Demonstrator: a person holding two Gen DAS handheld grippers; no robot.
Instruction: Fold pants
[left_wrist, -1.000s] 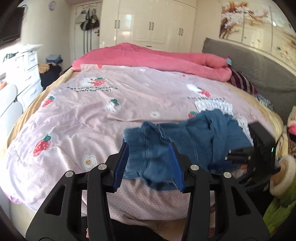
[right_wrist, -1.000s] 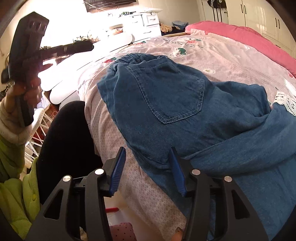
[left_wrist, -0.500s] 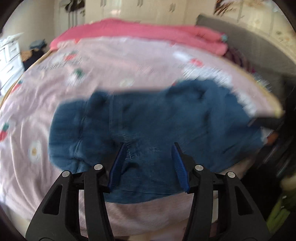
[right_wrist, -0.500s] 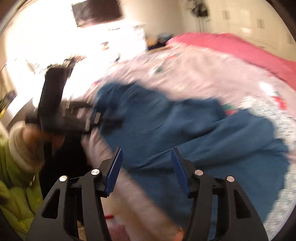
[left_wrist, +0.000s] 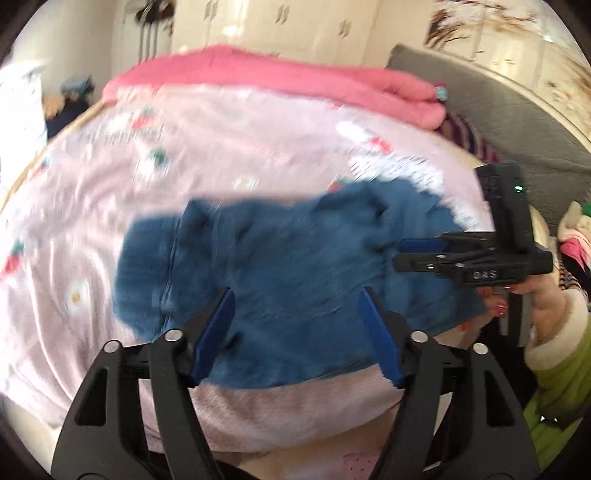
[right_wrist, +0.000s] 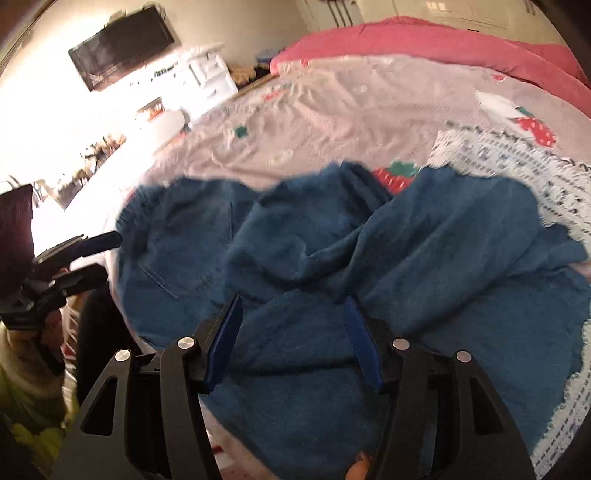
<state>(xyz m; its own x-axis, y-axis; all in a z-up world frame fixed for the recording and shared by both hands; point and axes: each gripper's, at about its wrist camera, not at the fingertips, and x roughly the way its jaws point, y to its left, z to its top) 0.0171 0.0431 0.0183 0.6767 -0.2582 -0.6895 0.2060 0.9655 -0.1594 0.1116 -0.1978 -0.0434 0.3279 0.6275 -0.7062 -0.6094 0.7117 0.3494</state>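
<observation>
Two pairs of tongs over one rumpled heap of denim! The blue jeans (left_wrist: 295, 266) lie crumpled on the pink strawberry-print quilt (left_wrist: 229, 144), near the bed's edge closest to the person, one back pocket (right_wrist: 173, 254) facing up on the side toward the white dresser (right_wrist: 207, 77).

The left tongs (left_wrist: 295, 332) hang just above the near part of the jeans, blue pads (left_wrist: 212, 332) spread wide, nothing between them. Whether the tips touch the cloth is hard to say; the picture is smeared with motion.

The right tongs (right_wrist: 293, 339) hover over the jeans' wrinkled middle, pads (right_wrist: 225, 338) also set wide apart and empty. Seen from the left camera, the same right tongs (left_wrist: 417, 254) reach in sideways over the far-right end of the jeans, gripped by a hand (left_wrist: 532, 299) with painted nails and a green sleeve with a fleecy cuff.

Beyond the jeans, a white lace patch (right_wrist: 517, 155) on the quilt peeks out past the denim. Further back, a rolled pink blanket (left_wrist: 295, 85) lies across the far side of the bed, with the grey headboard (left_wrist: 498, 110) to the right of the jeans and white wardrobes (left_wrist: 280, 26) behind. A dark TV (right_wrist: 122, 46) hangs on the wall above the dresser.
</observation>
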